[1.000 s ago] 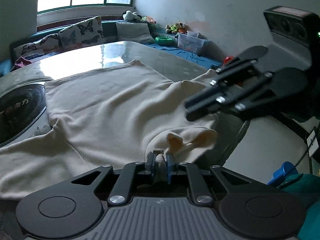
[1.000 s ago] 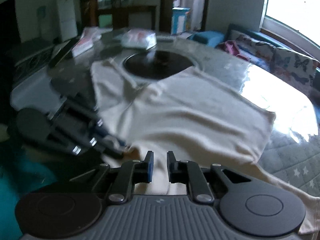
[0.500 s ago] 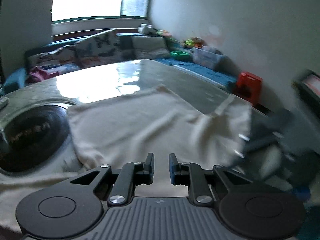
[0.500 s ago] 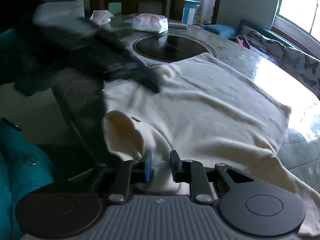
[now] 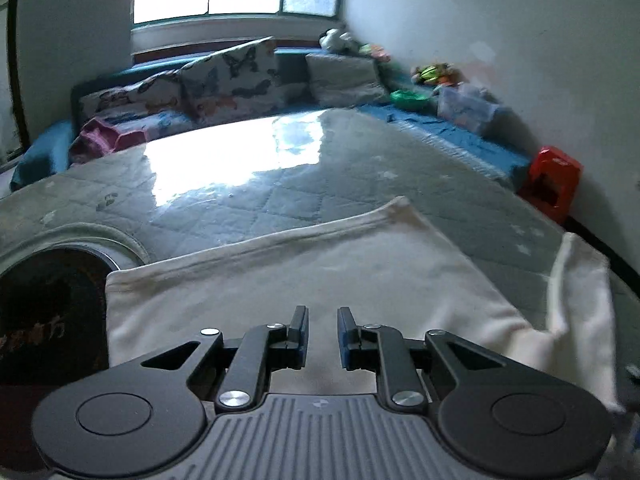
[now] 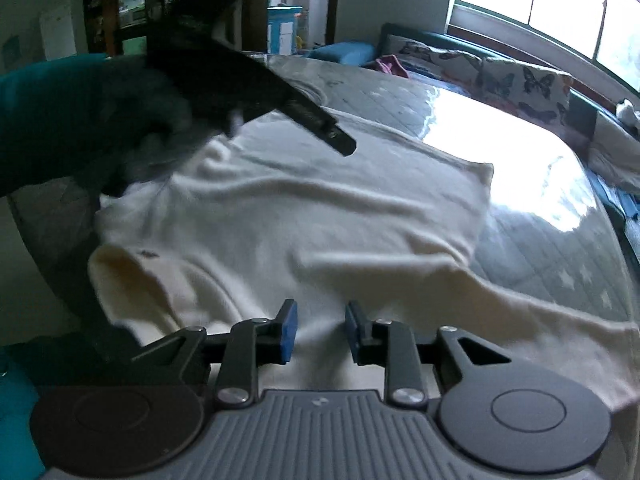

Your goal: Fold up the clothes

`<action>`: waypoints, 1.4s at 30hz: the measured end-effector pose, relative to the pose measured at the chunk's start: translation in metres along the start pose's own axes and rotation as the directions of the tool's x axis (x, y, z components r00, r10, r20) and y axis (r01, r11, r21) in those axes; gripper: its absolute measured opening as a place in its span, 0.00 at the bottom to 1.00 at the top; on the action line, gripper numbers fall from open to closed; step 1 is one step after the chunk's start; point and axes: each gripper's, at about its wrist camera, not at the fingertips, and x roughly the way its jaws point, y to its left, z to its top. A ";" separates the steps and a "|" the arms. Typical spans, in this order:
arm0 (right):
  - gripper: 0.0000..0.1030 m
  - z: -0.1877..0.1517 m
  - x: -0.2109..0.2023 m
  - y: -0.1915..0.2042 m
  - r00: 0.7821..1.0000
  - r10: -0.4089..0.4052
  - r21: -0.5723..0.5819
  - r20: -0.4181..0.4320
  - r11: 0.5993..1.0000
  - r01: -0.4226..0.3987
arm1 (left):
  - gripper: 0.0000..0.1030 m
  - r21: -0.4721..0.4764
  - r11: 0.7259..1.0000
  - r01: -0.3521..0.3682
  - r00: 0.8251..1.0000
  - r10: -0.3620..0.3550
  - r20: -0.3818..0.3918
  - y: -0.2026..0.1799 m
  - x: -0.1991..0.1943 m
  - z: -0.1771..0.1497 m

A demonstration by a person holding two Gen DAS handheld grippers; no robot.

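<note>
A cream long-sleeved top (image 5: 320,272) lies spread flat on the quilted table, hem toward the window. My left gripper (image 5: 323,334) hovers low over its body, open, with nothing between the fingers. One sleeve (image 5: 580,304) trails off to the right. In the right wrist view the same top (image 6: 320,208) fills the middle, its neck opening (image 6: 120,268) at the near left edge. My right gripper (image 6: 321,328) is open just above the shoulder area and holds nothing. The left gripper (image 6: 340,146) shows there as a dark blur above the top's far left side.
A dark round inset (image 5: 44,312) sits in the table (image 5: 280,192) left of the top. Cushions (image 5: 224,76) and a bench line the window wall. A red box (image 5: 554,178) stands on the floor at right. A teal sleeve (image 6: 40,120) is at the table's near edge.
The left gripper let go of the neck fabric it was pinching and moved forward over the top's body. The right gripper opened wider and shifted along the near edge.
</note>
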 end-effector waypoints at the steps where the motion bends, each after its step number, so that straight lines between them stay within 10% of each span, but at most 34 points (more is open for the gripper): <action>1: 0.25 -0.003 -0.003 0.000 1.000 -0.001 0.002 0.000 1.000 0.001 | 0.17 -0.001 1.000 -0.002 1.000 0.002 -0.010 0.000 0.006 0.001; 30: 0.35 0.013 0.004 -0.015 0.999 -0.031 0.033 0.033 0.999 0.030 | 0.20 -0.081 0.996 -0.034 0.998 0.038 0.055 0.034 -0.020 0.008; 42: 0.36 0.031 0.017 0.050 0.987 0.154 -0.122 0.046 0.982 -0.148 | 0.19 -0.037 0.997 0.063 0.996 -0.061 0.059 0.025 -0.110 -0.084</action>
